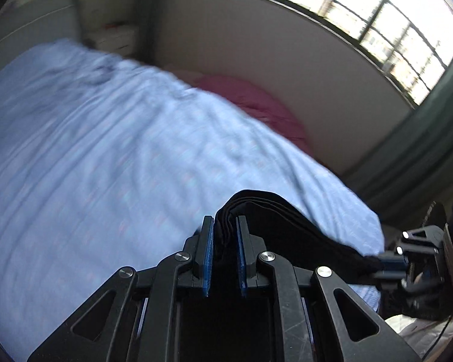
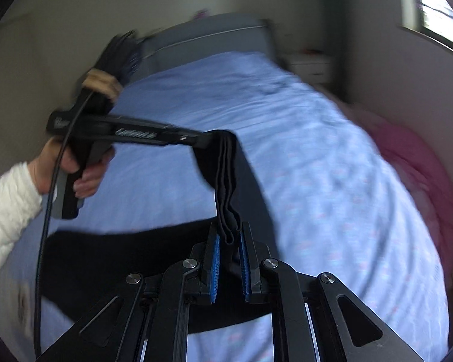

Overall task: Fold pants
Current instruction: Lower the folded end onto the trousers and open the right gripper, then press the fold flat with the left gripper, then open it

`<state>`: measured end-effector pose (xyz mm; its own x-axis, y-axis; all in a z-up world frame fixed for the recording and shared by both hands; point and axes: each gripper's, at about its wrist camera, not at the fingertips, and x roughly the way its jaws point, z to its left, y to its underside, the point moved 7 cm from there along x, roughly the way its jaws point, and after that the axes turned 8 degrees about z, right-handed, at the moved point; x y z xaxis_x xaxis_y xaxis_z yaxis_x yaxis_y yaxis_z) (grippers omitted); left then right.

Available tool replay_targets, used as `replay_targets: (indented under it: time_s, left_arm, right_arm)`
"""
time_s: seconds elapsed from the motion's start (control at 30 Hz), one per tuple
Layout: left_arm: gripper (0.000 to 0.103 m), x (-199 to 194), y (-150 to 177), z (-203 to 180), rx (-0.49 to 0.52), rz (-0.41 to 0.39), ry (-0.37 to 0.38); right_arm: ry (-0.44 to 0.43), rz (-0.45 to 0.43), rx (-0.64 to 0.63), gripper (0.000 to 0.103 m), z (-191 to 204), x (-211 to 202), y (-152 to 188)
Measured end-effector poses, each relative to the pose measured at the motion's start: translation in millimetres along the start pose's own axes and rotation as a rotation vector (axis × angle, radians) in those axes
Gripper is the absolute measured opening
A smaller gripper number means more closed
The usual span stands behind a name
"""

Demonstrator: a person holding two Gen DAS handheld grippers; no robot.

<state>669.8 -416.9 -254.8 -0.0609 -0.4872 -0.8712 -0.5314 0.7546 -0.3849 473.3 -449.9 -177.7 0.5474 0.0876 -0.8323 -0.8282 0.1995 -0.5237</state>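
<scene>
- Your black pants are off the bed, strung as a folded band between your two tools; the band's long axis runs straight from one to the other, with the rest of the cloth drooping onto the bed below.
- Your left hand-held gripper is narrowed on one end of that band, several layers bunched between the blue pads.
- Your right hand-held gripper pinches the other end the same way.
- Neither is nearer; judged from this, lowering both together sets the fold.

Home bedroom: bed, window.
</scene>
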Motion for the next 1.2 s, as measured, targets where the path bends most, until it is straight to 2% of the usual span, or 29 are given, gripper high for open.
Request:
replay_targets:
  time_s: [0.2, 0.27, 0.3, 0.37, 0.53, 0.6, 0.73, 0.77, 0.8, 0.87, 0.9, 0.93, 0.97, 1.03, 1.07, 1.13, 1.2]
  left_arm:
    - [0.012, -30.1, 106.1, 64.9, -0.205, 0.028, -0.095]
    - [0.010, -39.1, 138.8, 83.5, -0.266, 0.040, -0.126]
    - [0.004, -41.1, 151.1, 92.6, -0.292, 0.043, -0.139]
    - [0.003, -44.5, 176.0, 107.6, -0.356, 0.045, -0.150]
    - [0.002, -49.1, 233.4, 140.5, -0.503, 0.047, -0.176]
    - [0.002, -47.8, 251.2, 145.6, -0.545, 0.048, -0.172]
    - [0.003, -40.3, 285.2, 158.1, -0.609, 0.097, -0.212]
    - [0.005, -37.6, 296.6, 161.0, -0.643, 0.111, -0.206]
    - [0.008, -35.4, 303.9, 161.8, -0.662, 0.120, -0.206]
    - [0.020, -33.1, 313.6, 160.5, -0.693, 0.119, -0.206]
    - [0.034, -31.7, 319.6, 159.6, -0.723, 0.109, -0.196]
    - [0.042, -30.7, 325.1, 157.9, -0.756, 0.088, -0.181]
    - [0.042, -30.5, 328.0, 154.5, -0.775, 0.075, -0.167]
    - [0.044, -29.6, 334.3, 146.4, -0.821, 0.031, -0.136]
    - [0.046, -28.3, 335.2, 141.2, -0.836, 0.005, -0.120]
    - [0.053, -23.0, 333.6, 131.2, -0.855, -0.039, -0.086]
    - [0.054, -16.0, 333.0, 129.6, -0.878, -0.063, -0.110]
  right_arm:
    - [-0.152, 0.116, -0.192, 0.013, 109.4, 36.1, 35.3]
    - [-0.188, 0.149, -0.243, 0.013, 136.3, 50.4, 46.8]
    - [-0.207, 0.171, -0.270, 0.013, 149.7, 58.5, 53.9]
    - [-0.257, 0.225, -0.294, 0.013, 171.8, 76.4, 66.9]
    - [-0.352, 0.316, -0.318, 0.013, 206.6, 114.3, 86.3]
    - [-0.368, 0.355, -0.327, 0.013, 214.9, 130.6, 95.3]
    - [-0.382, 0.409, -0.377, 0.014, 236.8, 152.5, 120.6]
    - [-0.383, 0.426, -0.395, 0.014, 240.7, 158.2, 127.0]
    - [-0.386, 0.439, -0.419, 0.019, 244.2, 163.4, 134.1]
    - [-0.397, 0.491, -0.444, 0.030, 248.9, 168.5, 147.0]
    - [-0.418, 0.519, -0.444, 0.040, 250.4, 168.5, 150.1]
    - [-0.441, 0.536, -0.437, 0.046, 255.7, 162.5, 153.3]
    - [-0.458, 0.536, -0.432, 0.046, 253.1, 154.7, 152.5]
    - [-0.480, 0.500, -0.434, 0.047, 242.8, 138.0, 143.7]
    - [-0.477, 0.454, -0.420, 0.048, 227.7, 127.1, 133.9]
    - [-0.413, 0.385, -0.370, 0.059, 194.8, 120.6, 115.4]
    - [-0.297, 0.313, -0.285, 0.060, 142.4, 122.1, 92.0]
